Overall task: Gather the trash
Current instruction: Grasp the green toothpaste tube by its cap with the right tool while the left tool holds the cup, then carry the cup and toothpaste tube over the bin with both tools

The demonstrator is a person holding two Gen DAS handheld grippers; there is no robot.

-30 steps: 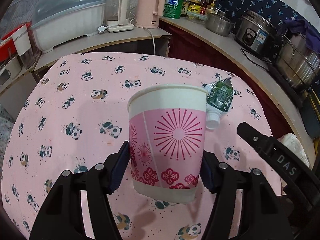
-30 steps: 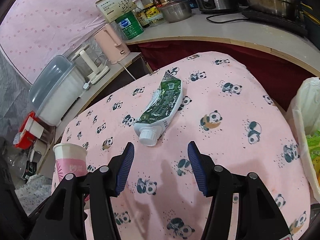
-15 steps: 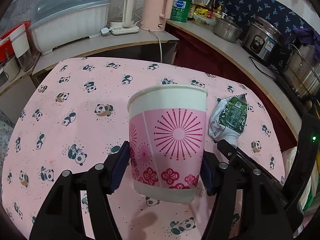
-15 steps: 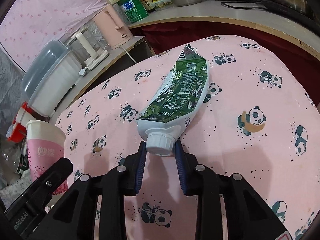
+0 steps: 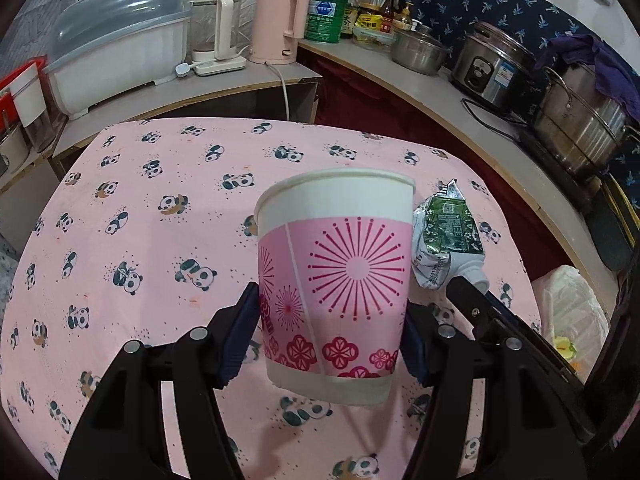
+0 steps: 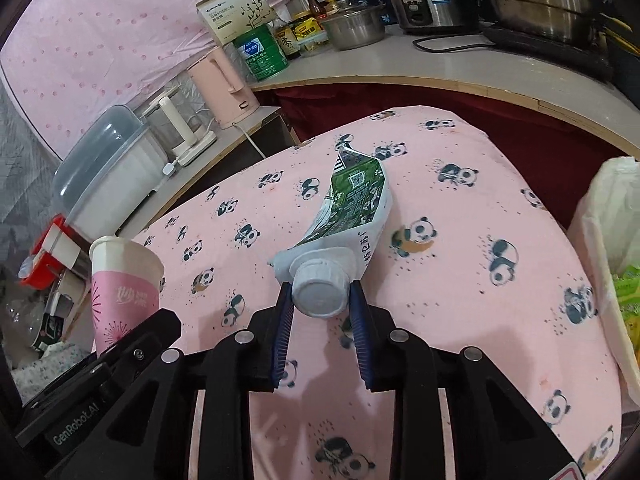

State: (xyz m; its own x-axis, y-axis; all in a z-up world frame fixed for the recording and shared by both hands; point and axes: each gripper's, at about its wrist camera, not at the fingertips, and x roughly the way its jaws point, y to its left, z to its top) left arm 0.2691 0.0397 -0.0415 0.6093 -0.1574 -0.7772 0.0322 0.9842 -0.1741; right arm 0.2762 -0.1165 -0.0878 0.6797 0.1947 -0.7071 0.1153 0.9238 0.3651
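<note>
My left gripper (image 5: 324, 336) is shut on a pink and white paper cup (image 5: 336, 276) and holds it upright above the panda tablecloth (image 5: 160, 240). The cup also shows in the right wrist view (image 6: 122, 284). My right gripper (image 6: 320, 300) is shut on the white cap of a crumpled green and white pouch (image 6: 352, 204), lifted a little off the cloth. The pouch also shows in the left wrist view (image 5: 446, 236), just right of the cup.
A white trash bag (image 6: 608, 240) with wrappers inside hangs at the table's right edge, also in the left wrist view (image 5: 568, 312). Counters behind hold a pink kettle (image 5: 282, 26), a dish box (image 5: 120, 64), pots (image 5: 580, 128) and a rice cooker (image 5: 494, 68).
My right gripper moved up to the pouch, shut on its cap and raised it. My left gripper still holds the cup and has shifted slightly.
</note>
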